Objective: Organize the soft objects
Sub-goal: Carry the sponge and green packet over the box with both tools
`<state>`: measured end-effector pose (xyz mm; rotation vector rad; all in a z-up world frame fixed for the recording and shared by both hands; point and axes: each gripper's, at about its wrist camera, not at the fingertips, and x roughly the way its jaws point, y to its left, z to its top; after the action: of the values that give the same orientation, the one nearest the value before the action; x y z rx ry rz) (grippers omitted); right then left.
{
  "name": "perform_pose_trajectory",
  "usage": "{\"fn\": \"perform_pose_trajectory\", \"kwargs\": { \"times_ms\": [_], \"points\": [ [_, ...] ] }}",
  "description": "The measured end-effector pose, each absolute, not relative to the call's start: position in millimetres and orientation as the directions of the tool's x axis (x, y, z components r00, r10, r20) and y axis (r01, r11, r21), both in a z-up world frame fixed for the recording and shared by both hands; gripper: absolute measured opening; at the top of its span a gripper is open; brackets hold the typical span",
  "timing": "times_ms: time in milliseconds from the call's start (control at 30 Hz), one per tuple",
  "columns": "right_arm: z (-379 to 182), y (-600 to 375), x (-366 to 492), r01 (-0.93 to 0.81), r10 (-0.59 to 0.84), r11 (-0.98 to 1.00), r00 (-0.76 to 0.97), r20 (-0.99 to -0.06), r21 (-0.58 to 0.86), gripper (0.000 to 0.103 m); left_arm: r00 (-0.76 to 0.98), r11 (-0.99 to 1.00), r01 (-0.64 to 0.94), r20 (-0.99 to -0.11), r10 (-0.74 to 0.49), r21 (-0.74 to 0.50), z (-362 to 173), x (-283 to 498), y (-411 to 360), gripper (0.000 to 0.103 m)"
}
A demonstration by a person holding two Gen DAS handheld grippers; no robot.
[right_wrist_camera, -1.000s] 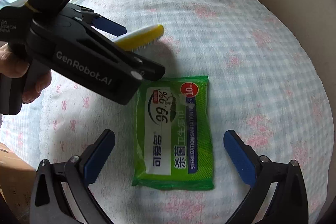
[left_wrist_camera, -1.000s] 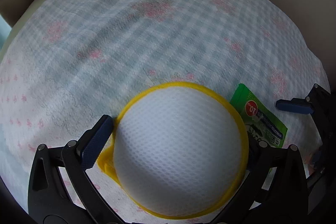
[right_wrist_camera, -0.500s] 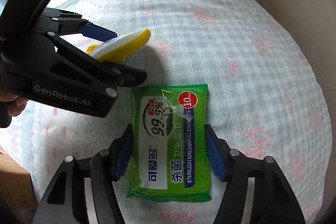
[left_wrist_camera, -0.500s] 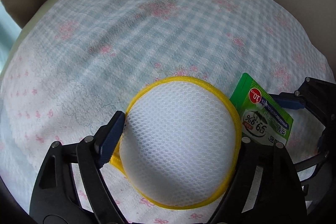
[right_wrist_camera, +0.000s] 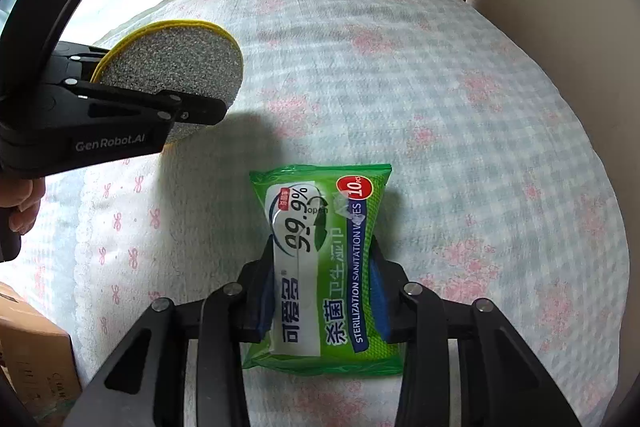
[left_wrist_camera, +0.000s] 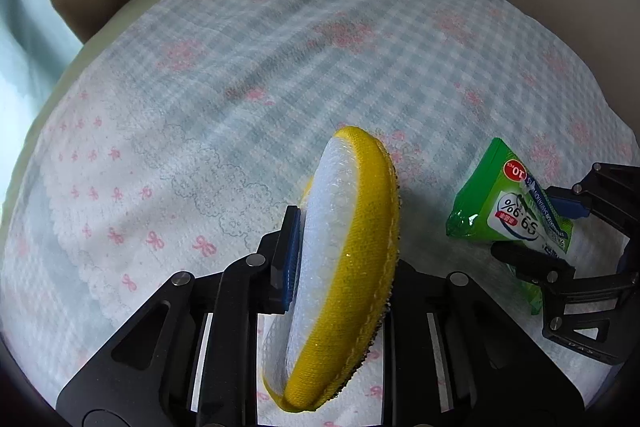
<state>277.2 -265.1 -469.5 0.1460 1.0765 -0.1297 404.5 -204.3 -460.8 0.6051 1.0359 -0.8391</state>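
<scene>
Sponge [left_wrist_camera: 352,251] pinched edge-up in left jaws; wipes pack [right_wrist_camera: 326,267] clamped between right jaws.

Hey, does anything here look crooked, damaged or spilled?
Nothing spilled or torn. The round scrub pad stands on edge, squeezed in the left claw. The wet wipes pack buckles slightly in the right claw.

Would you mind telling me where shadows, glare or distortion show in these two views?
Right wrist: the left hand-held gripper and sponge cast a dark shadow on the cloth; window glare upper left. Left wrist: fisheye bends the cloth's checks; soft shadow under the wipes.
</scene>
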Motion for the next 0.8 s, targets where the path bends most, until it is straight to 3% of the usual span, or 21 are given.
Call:
{"fn": "perform_pose_trajectory", "kwargs": {
  "times_ms": [333,800],
  "points": [
    [-414,-268,251,0.187,-0.047,0.980,0.535,-0.843,0.064,0.036,0.323,0.618,0.785,-0.880,-0.347,0.044,-396,379,-190,0.017],
    [-228,-236,195,0.011,0.034,0.998,0.676,-0.736,0.056,0.036,0.526,0.817,0.577,-0.774,-0.351,0.021,-208,270,-78,0.017]
  ]
}}
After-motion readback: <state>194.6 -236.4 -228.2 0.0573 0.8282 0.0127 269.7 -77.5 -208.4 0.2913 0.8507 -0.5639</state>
